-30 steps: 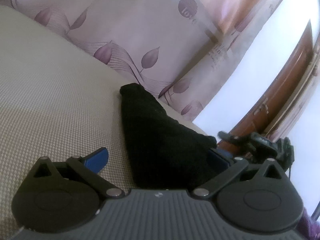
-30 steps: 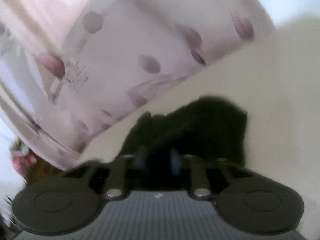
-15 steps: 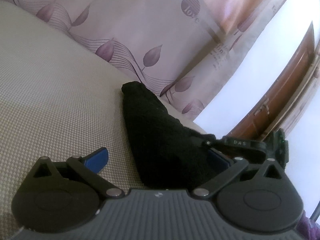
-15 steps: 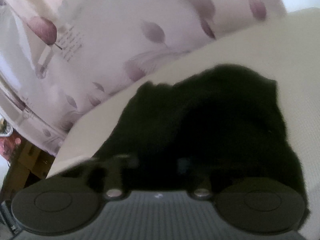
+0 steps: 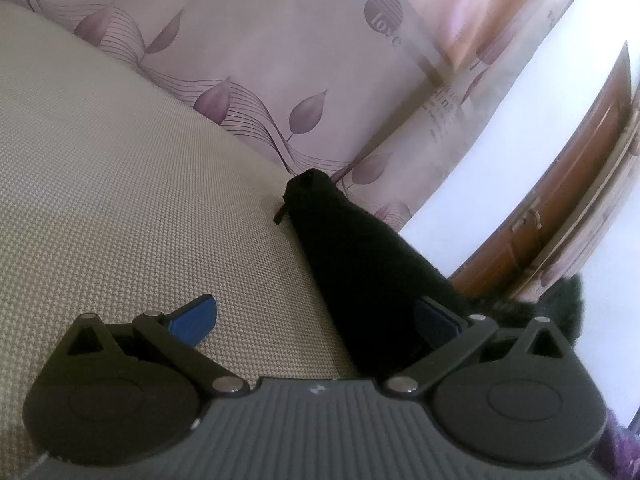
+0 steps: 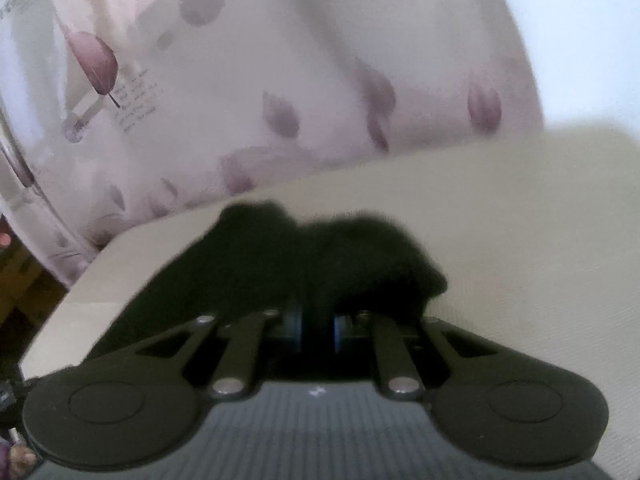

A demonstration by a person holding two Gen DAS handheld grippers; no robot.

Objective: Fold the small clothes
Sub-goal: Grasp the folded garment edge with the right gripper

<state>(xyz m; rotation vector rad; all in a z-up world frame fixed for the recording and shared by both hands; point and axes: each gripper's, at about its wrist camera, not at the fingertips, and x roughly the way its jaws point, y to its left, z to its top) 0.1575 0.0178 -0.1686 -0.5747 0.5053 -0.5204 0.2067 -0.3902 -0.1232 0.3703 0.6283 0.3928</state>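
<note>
A small black knit garment [image 5: 360, 264] lies on the beige woven surface [image 5: 120, 200], narrowing toward its far end. My left gripper [image 5: 316, 316] is open, its blue-padded fingers [image 5: 196, 314] spread wide; the cloth runs past the right finger. In the right wrist view the same black garment [image 6: 320, 256] is bunched up, and my right gripper [image 6: 318, 328] is shut on its near edge, holding it slightly off the surface. This view is blurred.
A pale curtain [image 5: 280, 60] with purple leaf prints hangs behind the surface. A brown wooden door [image 5: 560, 208] stands at the right. The surface's edge [image 6: 80, 288] drops off at the left in the right wrist view.
My right gripper has pulled the garment's near edge across, bunching it. In the left wrist view the cloth now looks narrower and more stretched, and the other gripper has left that view.
</note>
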